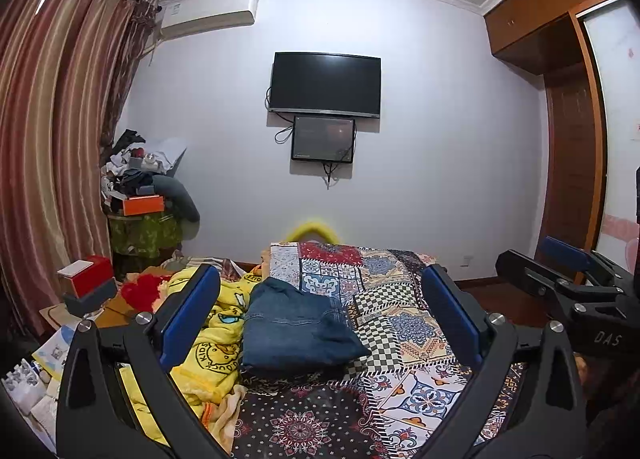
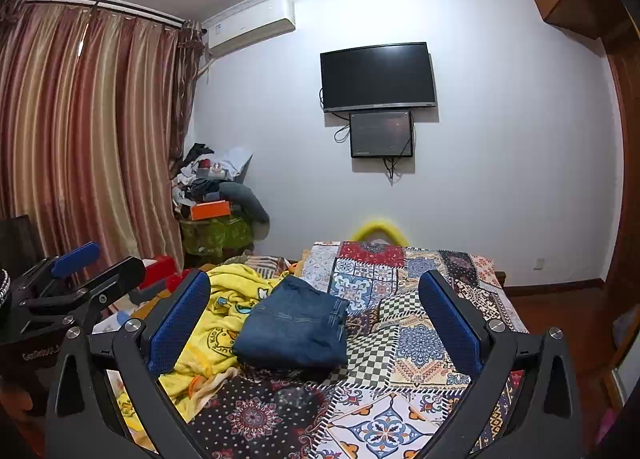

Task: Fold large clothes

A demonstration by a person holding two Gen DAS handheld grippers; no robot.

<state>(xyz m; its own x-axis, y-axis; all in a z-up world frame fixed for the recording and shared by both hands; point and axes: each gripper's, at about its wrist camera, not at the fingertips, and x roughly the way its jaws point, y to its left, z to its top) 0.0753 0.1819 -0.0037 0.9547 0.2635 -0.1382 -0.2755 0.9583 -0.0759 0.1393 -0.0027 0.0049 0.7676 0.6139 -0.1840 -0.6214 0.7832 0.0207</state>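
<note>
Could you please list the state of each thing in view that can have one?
jeans: folded into a compact stack, lying on the bedspread
yellow blanket: crumpled, unfolded
patchwork bedspread: spread over the bed
left tool: open, holding nothing
right tool: open, holding nothing
television: screen dark
curtains: drawn closed

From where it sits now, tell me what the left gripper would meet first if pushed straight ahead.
Probably the folded jeans, which lie on the patchwork bedspread between the open fingers of the left gripper. Depth is unclear; a higher line might pass over them toward the far wall.
</note>
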